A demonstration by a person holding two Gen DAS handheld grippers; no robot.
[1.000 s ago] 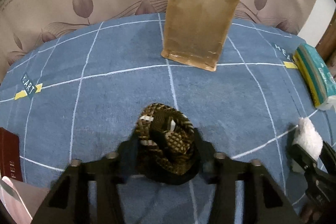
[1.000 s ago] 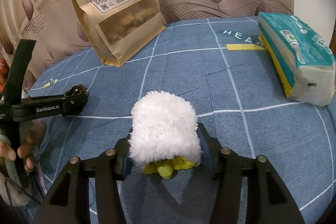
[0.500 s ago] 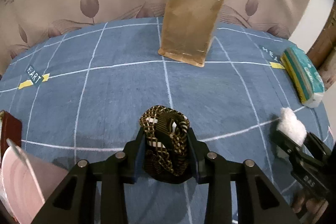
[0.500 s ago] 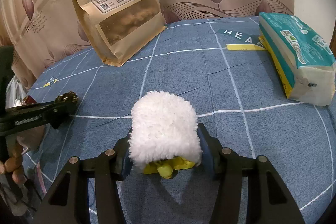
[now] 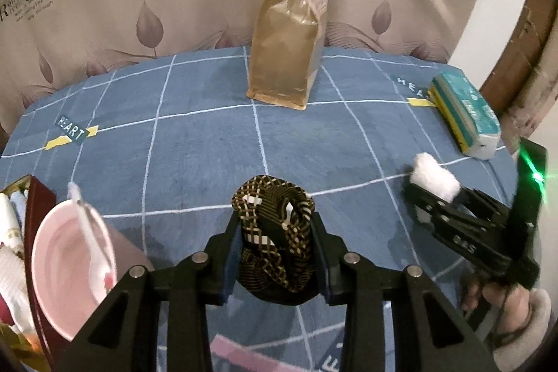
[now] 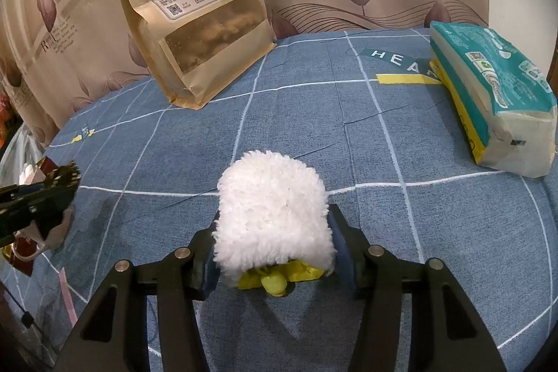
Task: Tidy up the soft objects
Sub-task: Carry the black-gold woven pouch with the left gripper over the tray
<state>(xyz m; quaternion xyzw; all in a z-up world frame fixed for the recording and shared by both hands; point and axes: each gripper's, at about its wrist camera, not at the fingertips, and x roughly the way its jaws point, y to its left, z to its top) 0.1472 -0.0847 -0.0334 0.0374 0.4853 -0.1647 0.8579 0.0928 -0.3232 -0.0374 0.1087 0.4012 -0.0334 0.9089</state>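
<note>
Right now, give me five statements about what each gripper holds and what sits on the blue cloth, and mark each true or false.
1. The left gripper is shut on a black-and-gold woven roll. True.
2. The right gripper is empty. False: it grips a fluffy white toy.
3. The brown snack bag stands upright against the curtain. True.
4. The tissue pack lies beside the left gripper. False: it lies at the cloth's right edge.
5. A pink bowl shows in the left wrist view. True.
</note>
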